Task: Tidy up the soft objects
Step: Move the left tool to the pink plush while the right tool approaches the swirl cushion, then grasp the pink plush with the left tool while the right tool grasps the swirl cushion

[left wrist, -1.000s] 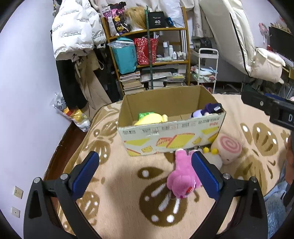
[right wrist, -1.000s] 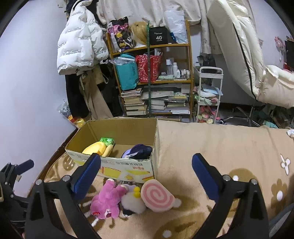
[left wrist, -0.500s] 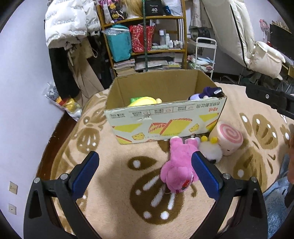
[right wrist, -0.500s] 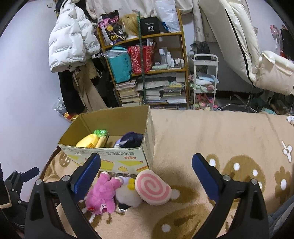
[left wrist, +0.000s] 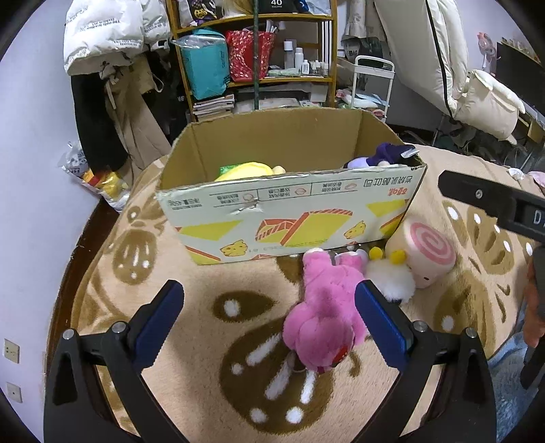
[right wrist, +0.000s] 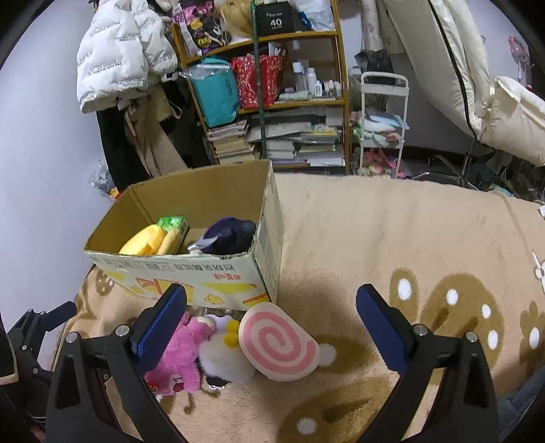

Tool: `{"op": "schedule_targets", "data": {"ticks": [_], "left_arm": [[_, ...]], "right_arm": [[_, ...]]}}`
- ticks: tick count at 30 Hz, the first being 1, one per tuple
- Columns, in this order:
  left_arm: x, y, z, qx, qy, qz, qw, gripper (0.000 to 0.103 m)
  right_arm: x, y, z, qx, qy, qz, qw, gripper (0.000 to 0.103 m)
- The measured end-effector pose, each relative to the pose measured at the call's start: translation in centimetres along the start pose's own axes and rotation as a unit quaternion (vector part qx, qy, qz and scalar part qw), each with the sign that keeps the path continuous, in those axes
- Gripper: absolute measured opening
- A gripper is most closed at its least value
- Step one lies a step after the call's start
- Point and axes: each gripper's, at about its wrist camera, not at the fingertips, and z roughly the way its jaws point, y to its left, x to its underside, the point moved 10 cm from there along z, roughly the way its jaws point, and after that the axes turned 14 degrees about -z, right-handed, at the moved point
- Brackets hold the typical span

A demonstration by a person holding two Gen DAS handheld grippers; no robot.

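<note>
A black box [right wrist: 275,21] on the top shelf [right wrist: 272,35] reads "40"; other print is illegible.

Even indoor light, moderately bright, both views sharp. Strong fisheye bending with black corners (vignette). Soft shadow on blanket [right wrist: 306,283] beside cardboard box [right wrist: 269,245].

You have five soft toys in sight. Three lie on the rug just in front of the one cardboard box [left wrist: 289,218]: one pink plush [left wrist: 327,306], one white fluffy toy [left wrist: 391,276] and one pink-swirl roll cushion [left wrist: 425,252]. Two sit inside the box: one yellow plush [right wrist: 150,240] at the left, one dark purple plush [right wrist: 228,235] at the right.
</note>
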Motion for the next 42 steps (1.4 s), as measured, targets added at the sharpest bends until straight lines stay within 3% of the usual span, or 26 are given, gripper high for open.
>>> {"op": "schedule_targets", "data": {"ticks": [27,42], "left_arm": [[3.1,-0.9,5.2,0.009,0.071,0.032,0.9969,0.099],[4.3,-1.4,6.2,0.001,0.086,0.061,0.9944,0.099]], "right_arm": [[1.1,-0.6,5.2,0.002,0.056,-0.005,0.998,0.103],[2.0,-1.1,7.1,-0.007,0.09,0.008,0.996,0.103]]}}
